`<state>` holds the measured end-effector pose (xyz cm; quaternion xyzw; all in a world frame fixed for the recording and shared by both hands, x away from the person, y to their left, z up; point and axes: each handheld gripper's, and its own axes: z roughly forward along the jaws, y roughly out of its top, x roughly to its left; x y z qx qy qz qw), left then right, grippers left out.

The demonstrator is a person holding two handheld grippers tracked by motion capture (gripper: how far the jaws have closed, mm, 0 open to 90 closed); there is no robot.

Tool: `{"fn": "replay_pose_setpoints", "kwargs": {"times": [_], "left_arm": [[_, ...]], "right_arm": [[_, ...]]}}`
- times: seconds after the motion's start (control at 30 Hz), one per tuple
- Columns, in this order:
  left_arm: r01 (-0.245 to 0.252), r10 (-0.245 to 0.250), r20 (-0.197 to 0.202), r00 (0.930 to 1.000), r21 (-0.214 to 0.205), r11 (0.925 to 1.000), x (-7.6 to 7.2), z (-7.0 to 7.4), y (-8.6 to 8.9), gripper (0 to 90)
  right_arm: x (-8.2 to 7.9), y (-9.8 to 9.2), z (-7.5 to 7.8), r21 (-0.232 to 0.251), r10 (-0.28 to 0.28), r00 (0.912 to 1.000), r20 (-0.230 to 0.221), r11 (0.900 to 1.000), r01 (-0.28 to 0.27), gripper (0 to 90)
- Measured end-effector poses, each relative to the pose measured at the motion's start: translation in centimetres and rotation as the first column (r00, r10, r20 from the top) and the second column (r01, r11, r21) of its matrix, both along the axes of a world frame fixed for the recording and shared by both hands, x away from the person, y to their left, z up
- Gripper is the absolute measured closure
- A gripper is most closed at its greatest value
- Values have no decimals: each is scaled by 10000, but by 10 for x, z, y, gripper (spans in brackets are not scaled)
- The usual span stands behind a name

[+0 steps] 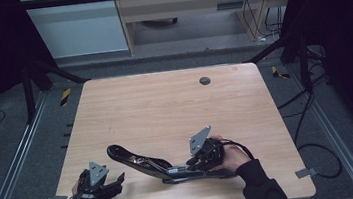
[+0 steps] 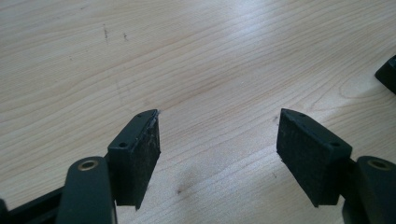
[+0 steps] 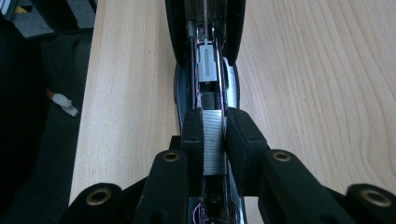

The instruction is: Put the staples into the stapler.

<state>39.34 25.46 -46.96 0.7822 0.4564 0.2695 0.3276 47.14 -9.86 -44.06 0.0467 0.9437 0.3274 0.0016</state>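
An opened stapler [image 1: 146,162] lies near the front edge of the surface [image 1: 165,106], its top swung back toward the left. The right gripper [image 1: 194,164] is clenched on a strip of staples [image 3: 214,140] sitting in the stapler's channel, so loading looks under way; seating the strip and closing the stapler remain. The left gripper [image 1: 119,179] rests released by the front left corner, holding nothing.

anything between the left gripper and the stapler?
No. In the high view, bare table separates the left gripper from the opened stapler.
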Motion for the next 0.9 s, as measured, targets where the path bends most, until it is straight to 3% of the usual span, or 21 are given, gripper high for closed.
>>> {"fn": "replay_pose_setpoints", "kwargs": {"times": [0.13, 0.3, 0.4, 0.53, 0.67, 0.7, 0.73, 0.9], "left_arm": [[-7, 7, -14, 10000, -19, 10000, 0, 0, 0, 295], [-13, 13, 0, 10000, -78, 10000, 0, 1, 0, 295], [-6, 6, 22, 10000, -83, 10000, -1, 1, 0, 295], [13, -12, 72, 10000, -104, 9999, -2, 2, 0, 294], [37, -36, 116, 9999, -89, 10000, -3, 3, 0, 294], [40, -39, 125, 9999, -99, 9999, -3, 3, 0, 294], [27, -25, 121, 9999, -121, 9999, -3, 3, 0, 294], [18, -14, 202, 9998, -160, 9999, -3, 4, 0, 294]], "right_arm": [[0, -3, 2, 126, -214, 9998, 21, 9997, 213, 739], [-1, -8, 7, 419, -917, 9958, 21, 9949, 915, 699], [-4, -12, 9, 655, -1830, 9831, 53, 9811, 1822, 673], [-6, -20, 11, 1031, -3047, 9517, 364, 9484, 2997, 630], [-9, -29, 13, 1422, -3913, 9185, 573, 9138, 3804, 607], [-10, -31, 13, 1486, -4001, 9144, 613, 9096, 3880, 598], [-12, -34, 13, 1558, -4269, 9009, 787, 8978, 4119, 586], [-16, -44, 13, 1752, -5074, 8566, 941, 8554, 4874, 576]]}}
